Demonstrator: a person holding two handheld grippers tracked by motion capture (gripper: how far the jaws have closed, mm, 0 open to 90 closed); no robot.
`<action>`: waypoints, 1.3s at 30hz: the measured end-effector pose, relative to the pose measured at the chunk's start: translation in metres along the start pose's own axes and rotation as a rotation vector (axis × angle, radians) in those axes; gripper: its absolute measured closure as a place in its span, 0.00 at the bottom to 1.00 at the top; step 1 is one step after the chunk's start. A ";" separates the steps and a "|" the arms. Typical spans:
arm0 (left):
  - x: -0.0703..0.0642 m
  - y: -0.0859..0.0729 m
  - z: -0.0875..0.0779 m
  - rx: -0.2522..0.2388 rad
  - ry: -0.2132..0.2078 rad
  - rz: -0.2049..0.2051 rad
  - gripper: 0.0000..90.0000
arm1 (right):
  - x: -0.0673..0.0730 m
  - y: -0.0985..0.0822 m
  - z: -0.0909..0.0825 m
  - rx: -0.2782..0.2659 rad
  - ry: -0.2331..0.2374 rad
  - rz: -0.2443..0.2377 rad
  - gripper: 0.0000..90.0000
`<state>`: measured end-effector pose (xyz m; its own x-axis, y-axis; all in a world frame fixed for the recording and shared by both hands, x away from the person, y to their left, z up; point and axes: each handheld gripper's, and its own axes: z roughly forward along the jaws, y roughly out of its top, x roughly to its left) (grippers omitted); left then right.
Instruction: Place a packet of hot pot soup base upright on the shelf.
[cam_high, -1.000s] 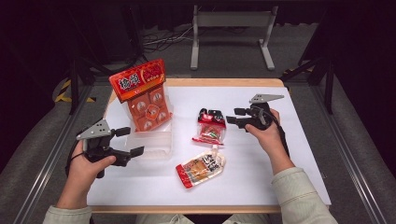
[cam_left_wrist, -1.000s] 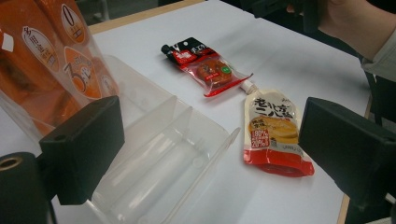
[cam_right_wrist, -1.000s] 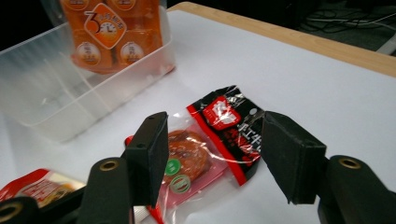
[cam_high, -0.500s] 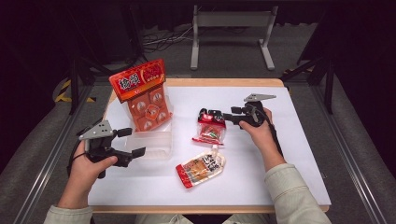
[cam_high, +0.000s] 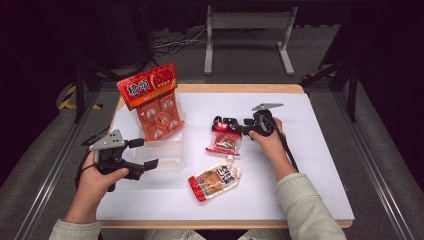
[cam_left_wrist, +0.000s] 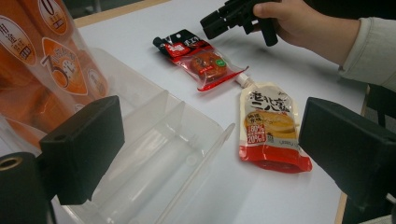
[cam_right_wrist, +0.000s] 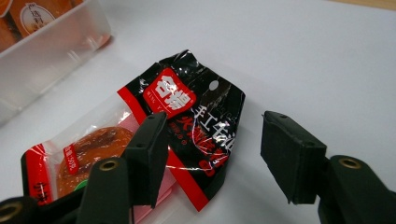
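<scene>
Now my right gripper (cam_right_wrist: 212, 156) has dropped over the red-and-black snack packet (cam_right_wrist: 187, 126), jaws wide around its black end, nothing pinched yet; closing comes next.

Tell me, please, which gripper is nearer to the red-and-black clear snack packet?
Right. The right gripper straddles the red-and-black clear snack packet with open jaws; the left gripper waits across the table by the clear plastic bin.

Snack packet (cam_high: 226, 141) right of clear tray (cam_high: 167, 152), spout pouch (cam_high: 216, 180) before both
</scene>
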<state>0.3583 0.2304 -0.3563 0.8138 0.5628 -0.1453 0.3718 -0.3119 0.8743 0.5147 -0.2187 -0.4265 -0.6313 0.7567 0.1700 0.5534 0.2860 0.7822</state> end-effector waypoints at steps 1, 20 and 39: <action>0.000 0.000 0.000 0.000 0.000 0.002 0.09 | 0.000 0.000 0.002 0.002 0.001 0.003 0.47; -0.001 0.000 0.002 0.007 0.002 0.005 0.09 | -0.003 -0.007 0.021 0.048 0.042 0.068 0.63; 0.001 -0.002 0.004 0.012 0.001 0.004 0.09 | 0.004 -0.002 0.013 0.062 0.016 -0.012 1.00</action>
<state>0.3600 0.2288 -0.3595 0.8147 0.5622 -0.1418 0.3744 -0.3234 0.8690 0.5182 -0.2087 -0.4354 -0.6465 0.7436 0.1707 0.5781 0.3315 0.7456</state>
